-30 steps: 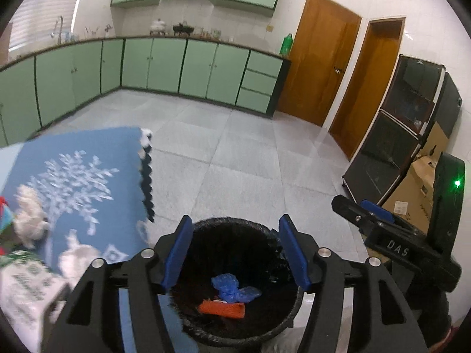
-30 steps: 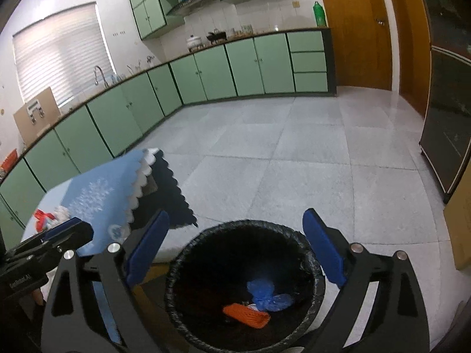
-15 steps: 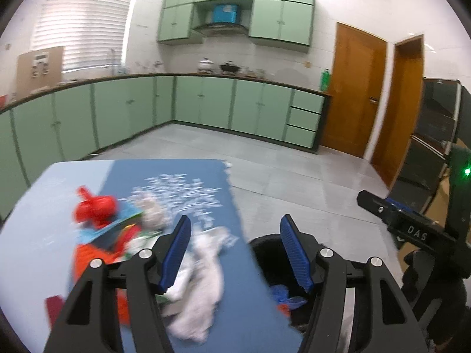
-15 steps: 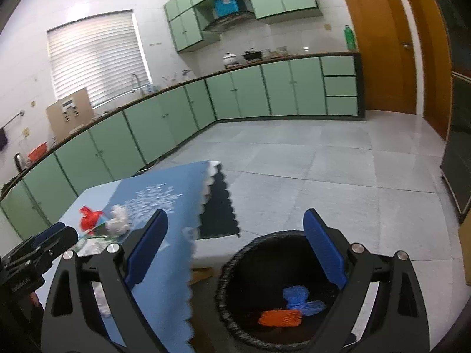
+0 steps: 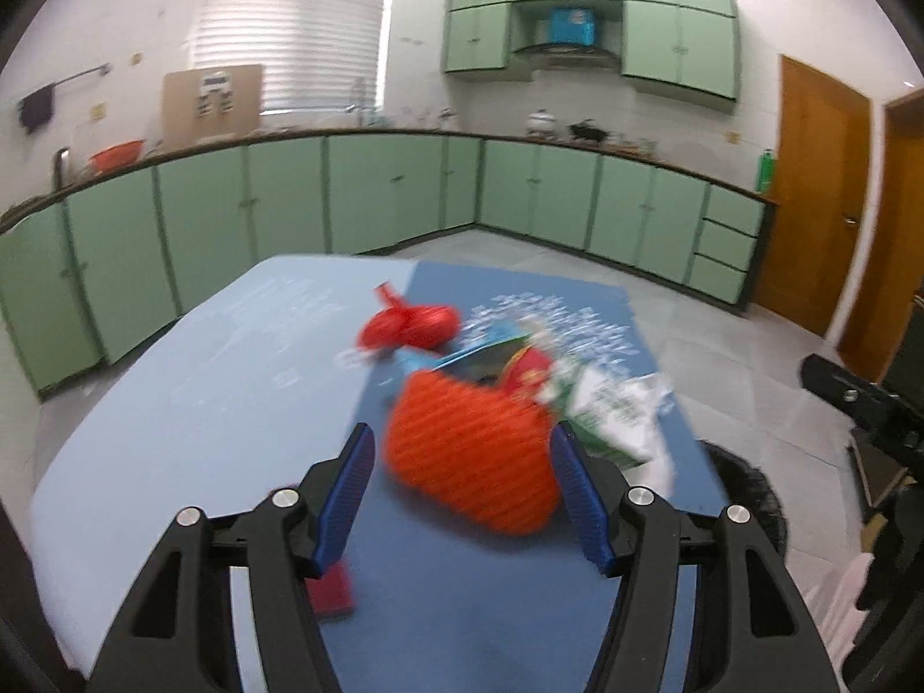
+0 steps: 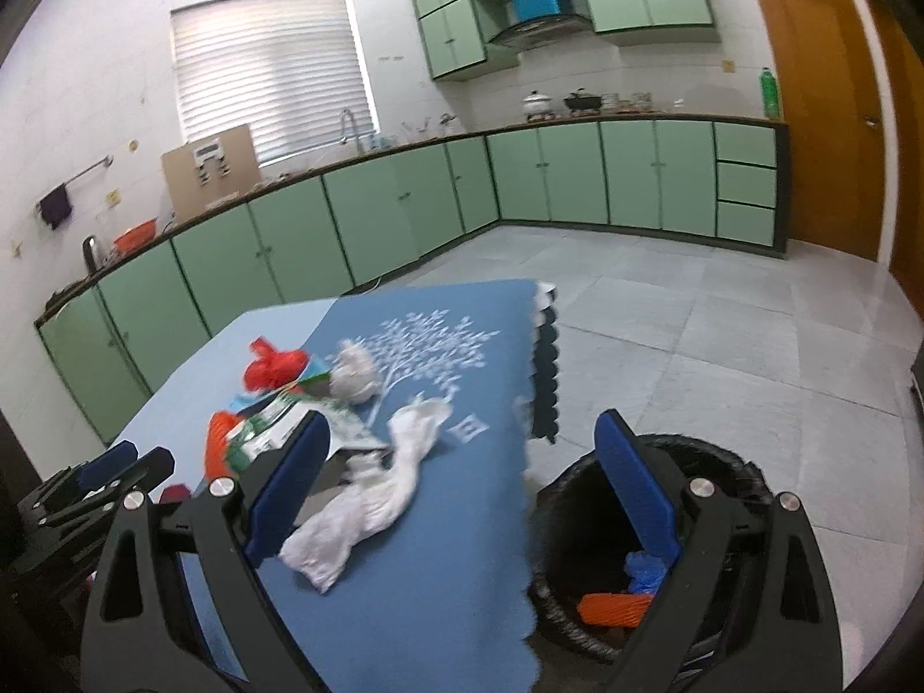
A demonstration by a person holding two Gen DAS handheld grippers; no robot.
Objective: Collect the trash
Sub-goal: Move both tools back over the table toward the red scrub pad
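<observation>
orange ribbed foam net (image 5: pixel 470 456), blurred, on table (image 5: pixel 190 404).

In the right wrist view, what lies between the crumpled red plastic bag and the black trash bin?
In the right wrist view: a grey-white paper wad and a long white cloth, on the blue tablecloth.

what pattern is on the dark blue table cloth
A white tree print on the blue cloth; clearest in the right wrist view.

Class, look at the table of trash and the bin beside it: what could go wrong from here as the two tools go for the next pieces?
1. The left tool lines up on the orange net, which touches the green carton; gripping may drag the carton along.
2. The white rag is long and limp; it could trail outside the bin.
3. The tablecloth overhangs; a snag could pull it.
</observation>
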